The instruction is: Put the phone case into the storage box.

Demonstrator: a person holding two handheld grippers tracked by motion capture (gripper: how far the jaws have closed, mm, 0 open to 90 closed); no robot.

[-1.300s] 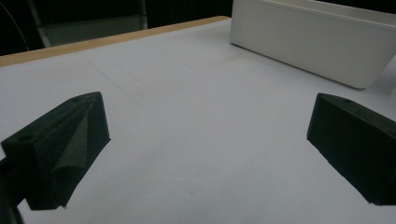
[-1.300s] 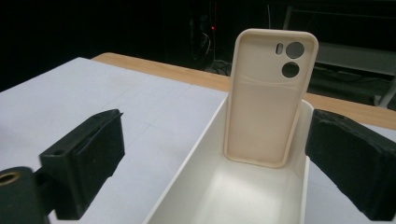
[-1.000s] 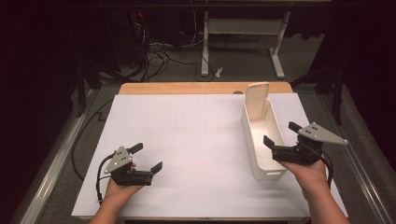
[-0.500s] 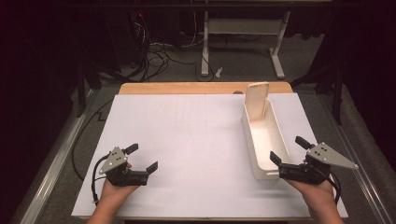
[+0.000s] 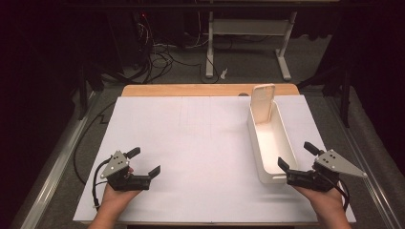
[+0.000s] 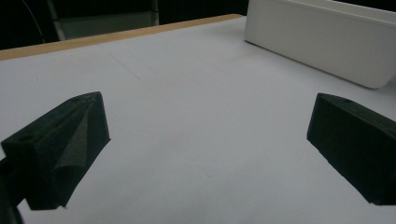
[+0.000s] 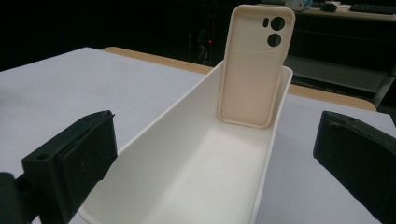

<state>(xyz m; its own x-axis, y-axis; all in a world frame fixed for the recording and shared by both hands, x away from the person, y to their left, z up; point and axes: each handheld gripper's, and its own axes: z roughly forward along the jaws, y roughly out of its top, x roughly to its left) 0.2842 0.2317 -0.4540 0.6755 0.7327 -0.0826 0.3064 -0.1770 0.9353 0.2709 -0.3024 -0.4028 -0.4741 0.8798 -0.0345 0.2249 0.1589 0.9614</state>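
White paper covers most of our counter (image 5: 200, 143), with a strip of wood showing at the far edge and dark floor and cables beyond. Over the last second we have drawn the right claw (image 5: 296, 160) back from beside the white tray (image 5: 267, 143) to just off its near end, and the left claw (image 5: 143, 162) has slid slightly nearer us. Both claws stand wide open and hold nothing. The beige phone case (image 7: 256, 65) leans upright against the far wall inside the tray, untouched, so we judge the placing done and our hands retreating. In the right gripper view the tray's near end is cut off below the frame. In the left gripper view we see just one tray wall (image 6: 322, 42), and the case is hidden behind it
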